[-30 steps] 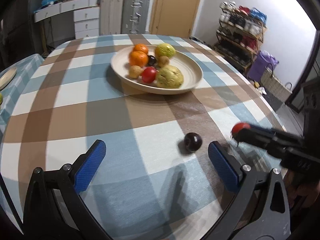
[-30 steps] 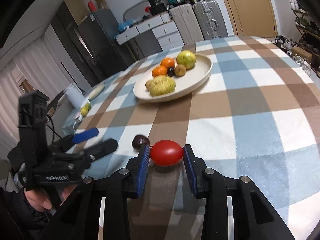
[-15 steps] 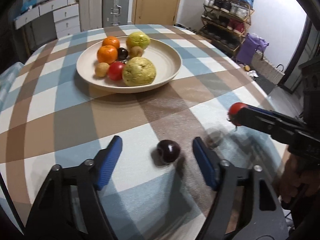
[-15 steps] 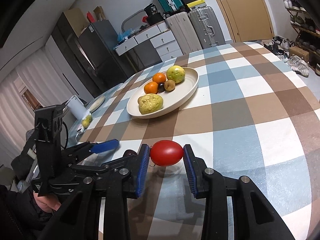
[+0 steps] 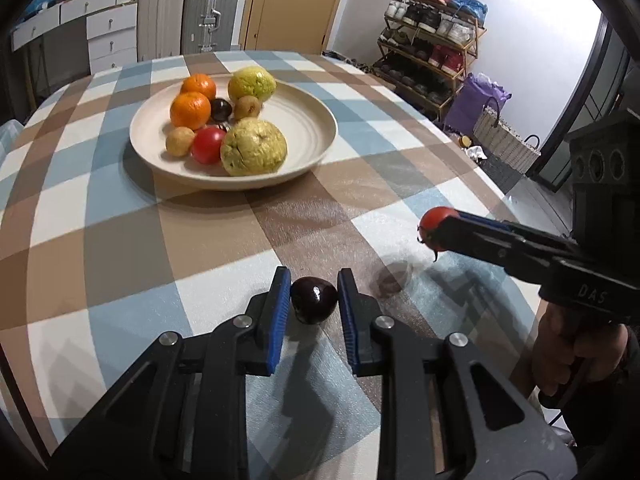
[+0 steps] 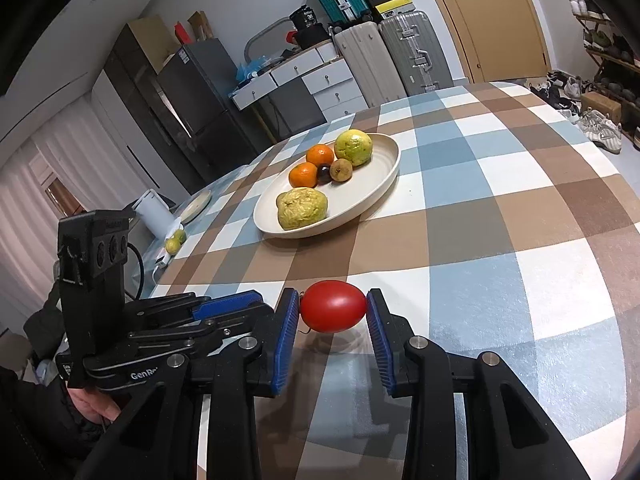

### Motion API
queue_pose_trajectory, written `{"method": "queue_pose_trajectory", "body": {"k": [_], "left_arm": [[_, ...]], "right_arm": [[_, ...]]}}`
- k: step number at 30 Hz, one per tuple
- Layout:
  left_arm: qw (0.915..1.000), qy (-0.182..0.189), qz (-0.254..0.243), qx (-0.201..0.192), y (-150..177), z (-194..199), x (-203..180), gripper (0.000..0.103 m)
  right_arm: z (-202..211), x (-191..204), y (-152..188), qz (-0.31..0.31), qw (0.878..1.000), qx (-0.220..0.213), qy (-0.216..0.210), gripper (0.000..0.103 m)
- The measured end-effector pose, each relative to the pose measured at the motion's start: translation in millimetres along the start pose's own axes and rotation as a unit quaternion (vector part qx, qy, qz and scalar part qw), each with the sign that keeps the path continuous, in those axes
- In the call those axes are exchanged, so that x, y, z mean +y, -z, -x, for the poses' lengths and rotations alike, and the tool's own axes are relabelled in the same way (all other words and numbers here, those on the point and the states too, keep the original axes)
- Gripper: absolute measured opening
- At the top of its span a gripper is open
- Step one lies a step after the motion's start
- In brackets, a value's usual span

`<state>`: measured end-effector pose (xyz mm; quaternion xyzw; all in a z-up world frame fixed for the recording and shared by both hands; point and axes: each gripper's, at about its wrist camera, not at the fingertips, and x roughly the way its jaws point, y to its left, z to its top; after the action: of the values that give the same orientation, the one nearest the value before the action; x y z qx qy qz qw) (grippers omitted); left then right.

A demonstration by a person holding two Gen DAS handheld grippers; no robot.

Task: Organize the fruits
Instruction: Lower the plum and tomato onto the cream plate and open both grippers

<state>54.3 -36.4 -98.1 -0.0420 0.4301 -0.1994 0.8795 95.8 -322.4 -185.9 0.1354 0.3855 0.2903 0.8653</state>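
Left gripper (image 5: pixel 314 300) is clenched on the dark plum (image 5: pixel 313 299), visible only in its own view; right gripper (image 6: pixel 333 312) grasps the red tomato (image 6: pixel 333 311), raised off the table.

A plate (image 5: pixel 316 120) sits on the table (image 5: pixel 120 240) and holds several fruits: two oranges (image 5: pixel 190 110) at its back left, a guava (image 5: pixel 253 147) at the front, a tomato (image 5: pixel 208 145) just left of the guava. Nearer the camera, a plum (image 5: pixel 313 299) rests on the table between the pads of the left gripper (image 5: pixel 313 300). To its right the right gripper (image 6: pixel 333 312) has a second tomato (image 6: pixel 333 312) between its pads above the table, and a shoe rack (image 5: pixel 432 32) stands behind the table to the right.
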Motion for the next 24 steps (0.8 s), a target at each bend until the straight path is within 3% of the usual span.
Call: {"method": "queue_pose_trajectory", "body": {"k": [12, 24], "left_arm": [[0.9990, -0.001, 0.015, -0.042, -30.5, 25.4, 23.4, 0.021], [0.9974, 0.002, 0.020, -0.069, -95.7, 22.6, 48.4, 0.021]], "right_arm": [[-9.4, 2.3, -19.0, 0.007, 1.000, -0.003, -0.012, 0.035], [-25.5, -3.4, -59.1, 0.013, 1.000, -0.014, -0.024, 0.035]]}}
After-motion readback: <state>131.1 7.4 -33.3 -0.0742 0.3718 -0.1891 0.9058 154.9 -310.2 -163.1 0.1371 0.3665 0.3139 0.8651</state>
